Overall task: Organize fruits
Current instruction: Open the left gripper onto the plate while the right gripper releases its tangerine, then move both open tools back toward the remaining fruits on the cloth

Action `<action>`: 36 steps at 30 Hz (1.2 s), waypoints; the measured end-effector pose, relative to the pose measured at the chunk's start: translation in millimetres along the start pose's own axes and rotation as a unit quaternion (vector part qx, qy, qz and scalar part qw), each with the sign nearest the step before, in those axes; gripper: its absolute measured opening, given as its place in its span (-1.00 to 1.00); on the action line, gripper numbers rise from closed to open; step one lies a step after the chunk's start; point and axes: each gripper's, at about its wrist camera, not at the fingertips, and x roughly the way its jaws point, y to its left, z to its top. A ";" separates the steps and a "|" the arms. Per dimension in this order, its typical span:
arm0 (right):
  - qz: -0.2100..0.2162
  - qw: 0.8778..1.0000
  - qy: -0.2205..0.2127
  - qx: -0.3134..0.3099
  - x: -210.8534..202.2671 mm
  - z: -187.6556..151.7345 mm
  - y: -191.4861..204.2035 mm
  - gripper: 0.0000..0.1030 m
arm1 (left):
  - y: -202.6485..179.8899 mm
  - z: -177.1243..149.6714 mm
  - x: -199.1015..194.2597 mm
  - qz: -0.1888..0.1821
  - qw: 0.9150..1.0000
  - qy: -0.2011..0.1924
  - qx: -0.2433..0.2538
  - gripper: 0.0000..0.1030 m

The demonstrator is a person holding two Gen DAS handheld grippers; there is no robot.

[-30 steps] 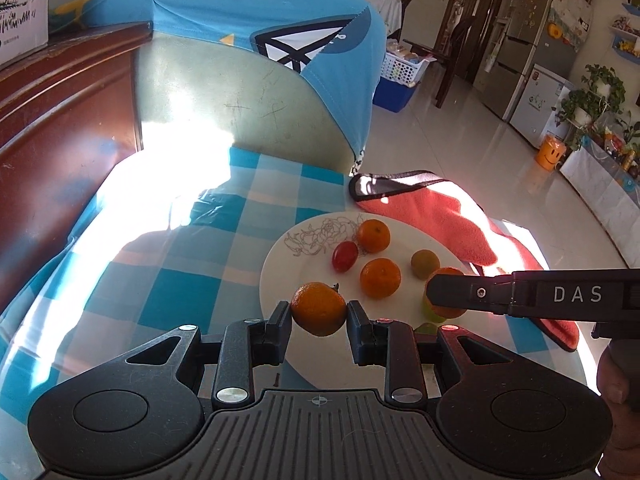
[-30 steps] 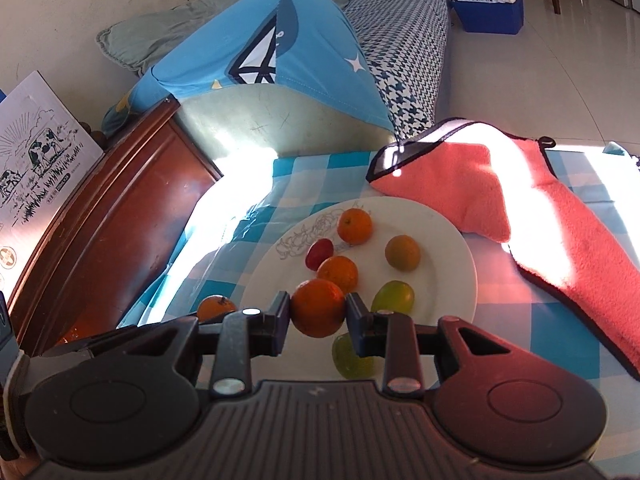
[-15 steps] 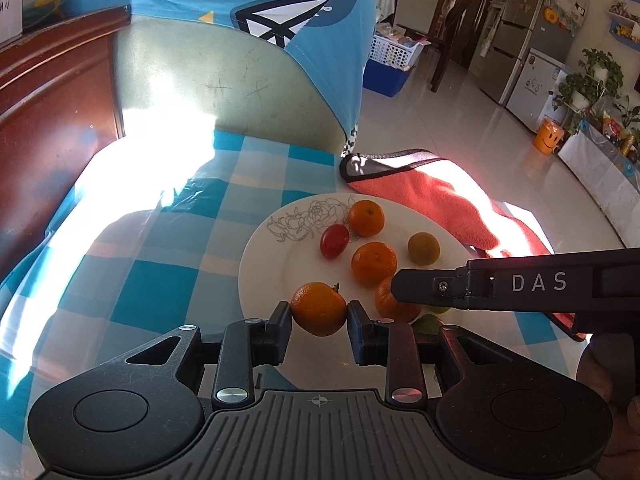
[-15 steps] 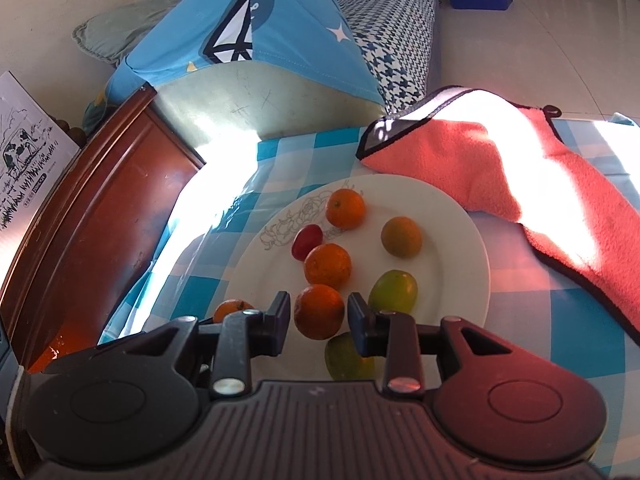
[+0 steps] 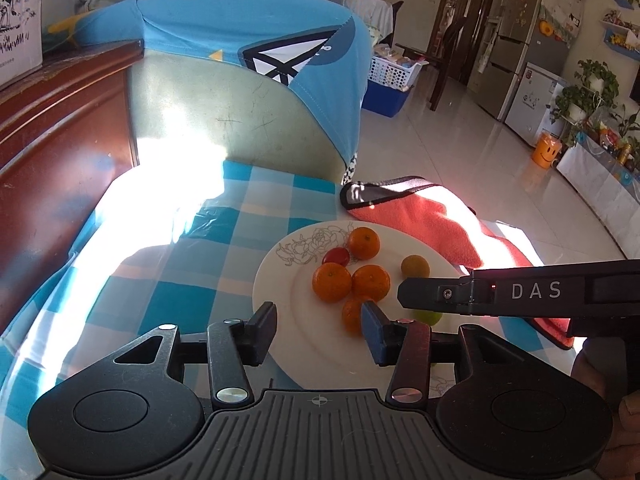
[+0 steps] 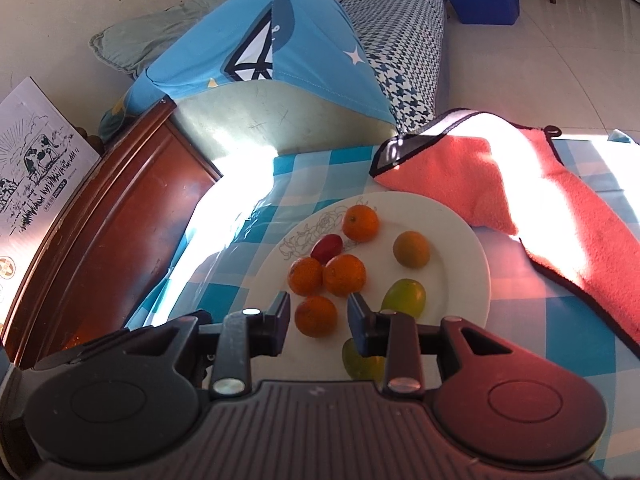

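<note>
Blue-and-white checked cloth (image 5: 168, 280) covers the table, half in hard sunlight. Behind it stands a sofa arm under a blue cover (image 5: 240, 40), with a dark wooden frame (image 5: 60, 140) to the left. A red towel (image 6: 540, 200) lies crumpled on the cloth, its near edge touching the far right rim of the plate.

White plate (image 6: 460, 248) with a line-drawn flower near its far left rim. All the fruit in view is on it.

Left gripper (image 5: 318, 320): jaws spread wide, having just been opening. Nothing is between them, only bare plate below.

Right gripper (image 6: 318, 308): jaws narrowly apart. A small orange (image 6: 316, 316) sits between them on the plate, with a sliver of gap on each side, so the pads are not pressing it. In the left view this gripper reaches in from the right as a black bar, a hand (image 5: 600, 380) behind it.

Fruit:
- Two oranges (image 6: 344, 275) touch each other just beyond the right gripper's tips.
- A fourth orange (image 6: 360, 223) sits by the flower.
- A red tomato (image 6: 327, 248) lies between that one and the pair.
- A brownish round fruit (image 6: 411, 249) sits alone to the right.
- One green fruit (image 6: 404, 298) lies just right of the right gripper's finger.
- A second green one (image 6: 360, 360) is partly hidden behind that finger.
</note>
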 end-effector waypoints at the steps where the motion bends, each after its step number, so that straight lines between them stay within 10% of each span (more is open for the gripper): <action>1: 0.001 1.000 -0.001 0.002 -1.6 -1.1 0.1 -0.35 | 1.1 -0.4 -3.3 -0.001 1.000 0.000 -0.001 -0.13; 36: 0.008 0.989 0.073 -0.129 -28.7 -110.9 52.5 -0.33 | 56.0 -71.0 -66.9 0.060 0.996 0.037 -0.050 -0.10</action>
